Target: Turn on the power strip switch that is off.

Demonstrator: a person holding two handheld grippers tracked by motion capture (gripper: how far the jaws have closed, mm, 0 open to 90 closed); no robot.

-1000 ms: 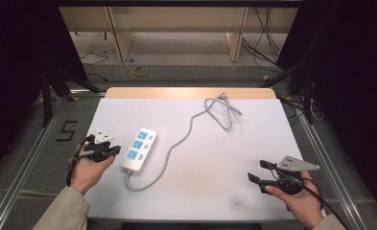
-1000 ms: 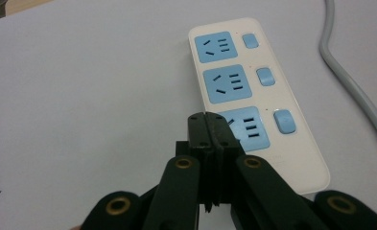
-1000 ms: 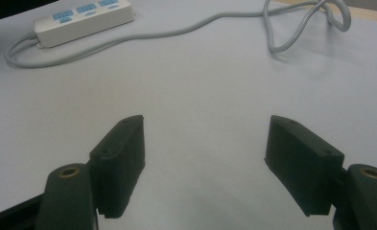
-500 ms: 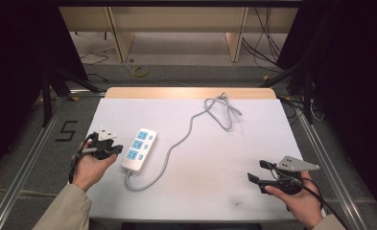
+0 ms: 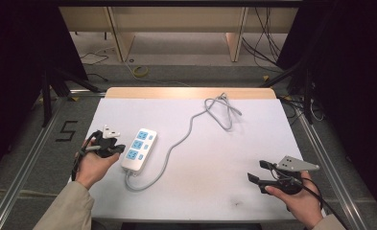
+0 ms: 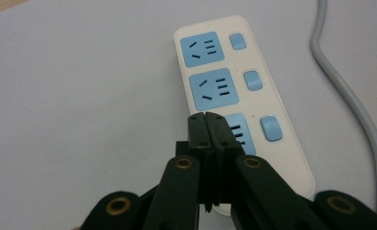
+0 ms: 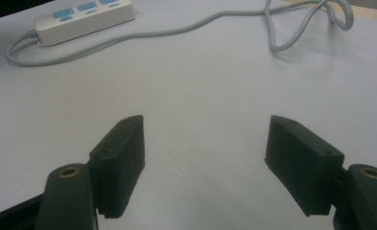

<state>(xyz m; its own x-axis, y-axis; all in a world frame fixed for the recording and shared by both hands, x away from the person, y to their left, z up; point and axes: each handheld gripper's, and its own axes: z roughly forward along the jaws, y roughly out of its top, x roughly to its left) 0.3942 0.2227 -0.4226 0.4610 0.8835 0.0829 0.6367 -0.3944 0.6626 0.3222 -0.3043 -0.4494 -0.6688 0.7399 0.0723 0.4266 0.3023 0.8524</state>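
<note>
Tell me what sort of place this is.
Probably a lab or data-recording workspace: a white table on an aluminium frame, dark curtains around it, loose cables on the floor, and a power strip laid out.

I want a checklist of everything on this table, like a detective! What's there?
Surface: white table, wooden strip along the far edge.
Job's things: white power strip with three blue sockets and three blue switches, lying flat at the left.
Clutter: nothing seen.
Grippers: left gripper fingers shut, empty, over the strip's near end; right gripper fingers open, empty, above bare table.
Cables: grey cord curls from the strip to a loose loop at the far edge.
Surroundings: floor cables, a marked 5.
</note>
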